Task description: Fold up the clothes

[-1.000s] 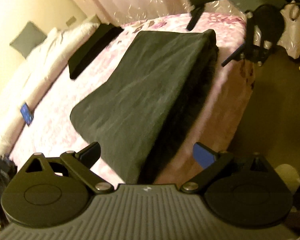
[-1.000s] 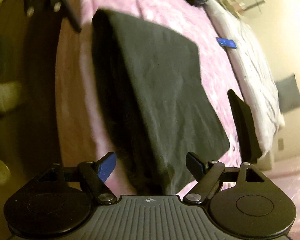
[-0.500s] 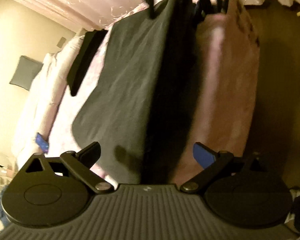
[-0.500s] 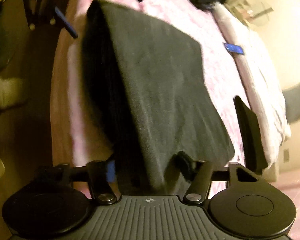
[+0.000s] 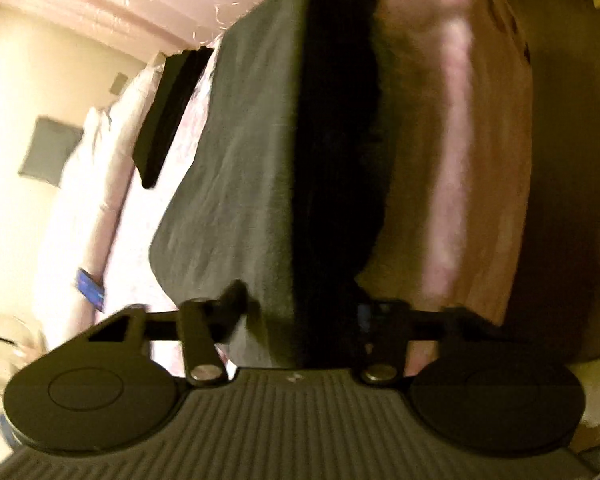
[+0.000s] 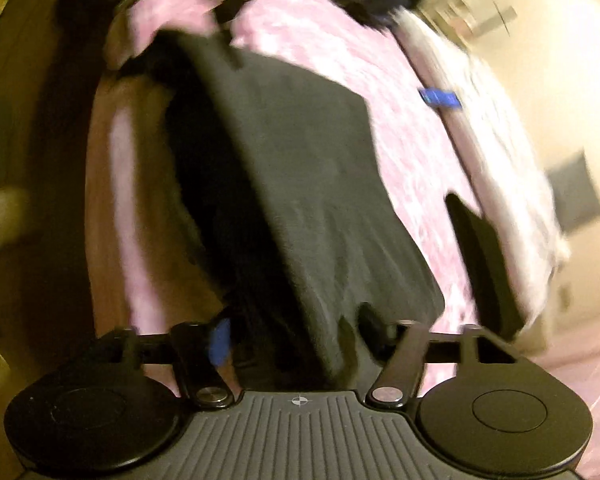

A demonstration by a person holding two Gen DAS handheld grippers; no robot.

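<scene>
Dark cloth (image 5: 240,184), folded, lies along the front edge of the bed (image 6: 320,92), one side drooping over that edge. I see my left tongs (image 5: 300,312) pinching one end of it, and my right tongs (image 6: 296,328) closed on the other end. Beyond it, toward the pillows (image 5: 88,184), rest a black folded item (image 5: 168,120) and a small blue thing (image 6: 440,98).

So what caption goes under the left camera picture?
Left gripper pinching the dark garment's edge on the pink bed.
</scene>
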